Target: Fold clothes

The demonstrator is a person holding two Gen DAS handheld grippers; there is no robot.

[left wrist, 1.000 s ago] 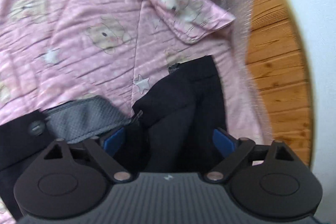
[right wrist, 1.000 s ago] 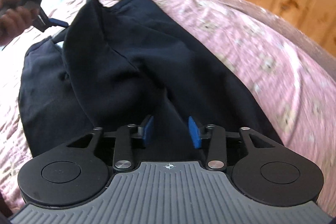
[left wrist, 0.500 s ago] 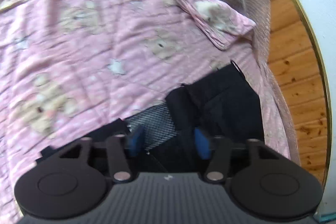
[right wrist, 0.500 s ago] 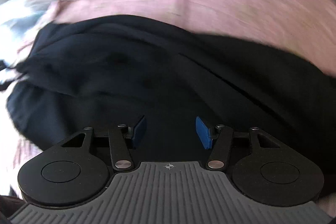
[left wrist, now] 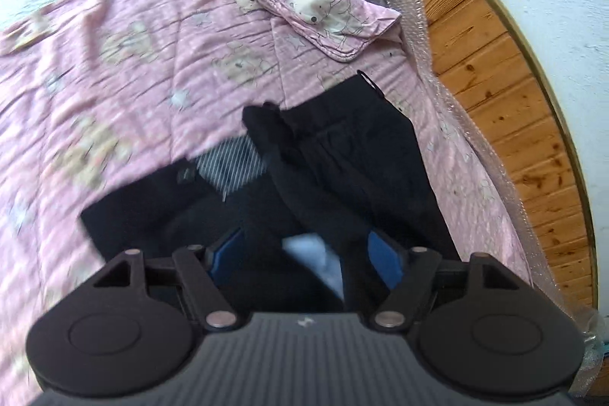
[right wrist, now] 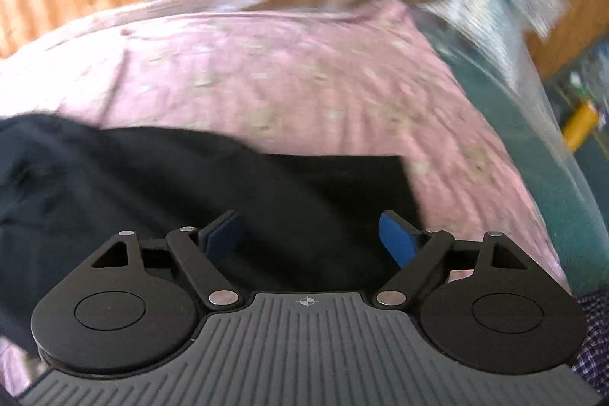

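Left gripper (left wrist: 304, 255) hangs over the near end of the trousers (left wrist: 365, 155), its blue pads (left wrist: 384, 259) spread and the jaws opening; dark cloth lies between them, but neither pad presses on it. The trousers lie on a pink sheet (left wrist: 133, 82) printed with bears and stars. In the left wrist view their long axis runs from the gripper up and to the right, the far end with a small loop pointing toward the sheet's folded-back corner (left wrist: 335, 21). A striped grey lining (left wrist: 232, 166) shows at their left side. Clear plastic wrap (left wrist: 426, 37) edges the bed, with wood panelling (left wrist: 506, 109) beyond.

Right gripper (right wrist: 312, 238) also stands wide, jaws opening, above black cloth with nothing pinched. In its blurred view the trousers (right wrist: 190, 185) stretch from the left edge to a straight-cut end at the right, lying across the sheet (right wrist: 285, 82). No containers are visible.
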